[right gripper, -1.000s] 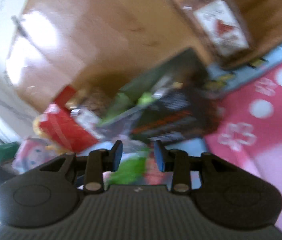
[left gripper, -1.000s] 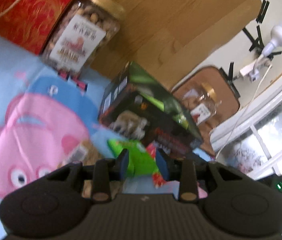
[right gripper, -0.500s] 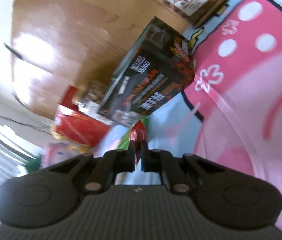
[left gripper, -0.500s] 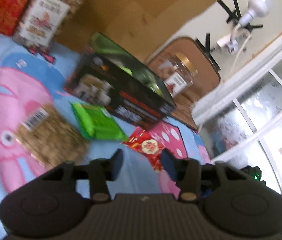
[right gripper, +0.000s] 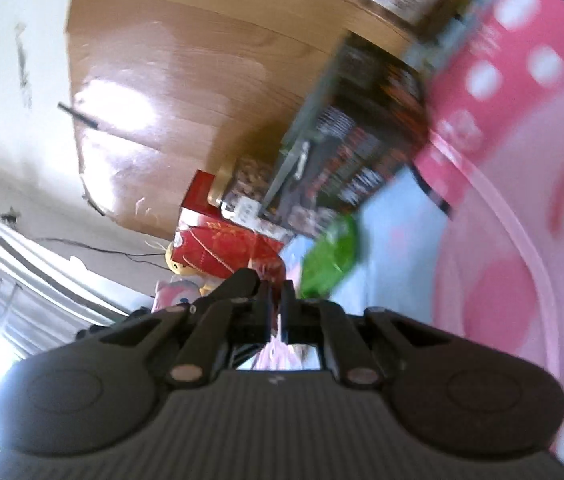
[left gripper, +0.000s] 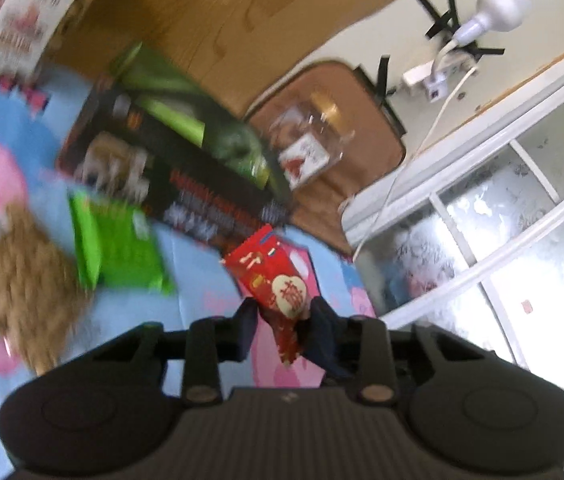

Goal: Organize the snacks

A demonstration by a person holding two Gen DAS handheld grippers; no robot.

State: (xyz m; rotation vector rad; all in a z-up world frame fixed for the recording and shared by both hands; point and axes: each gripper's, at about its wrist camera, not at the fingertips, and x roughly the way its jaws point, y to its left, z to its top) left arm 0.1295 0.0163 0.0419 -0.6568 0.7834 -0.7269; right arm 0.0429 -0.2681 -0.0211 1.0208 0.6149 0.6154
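Left hand-held gripper (left gripper: pixel 282 316) closing on red snack packet (left gripper: pixel 272 276), packet between pads, lifted above cartoon-print blanket (left gripper: pixel 194 264). Right hand-held gripper (right gripper: pixel 276 296) pinched nearly closed on something thin and red, likely same packet's edge; cannot confirm.

Risks:
- Slick film, grip low on packet: may slide out or swing.
- Two grips on one packet: tearing if pulled apart.
- Green packet (left gripper: pixel 116 242), black snack box (left gripper: pixel 170 164) close by: easily knocked.

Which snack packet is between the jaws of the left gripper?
The small red packet, with the left gripper closing on it. The green packet and brown bag lie on the blanket.
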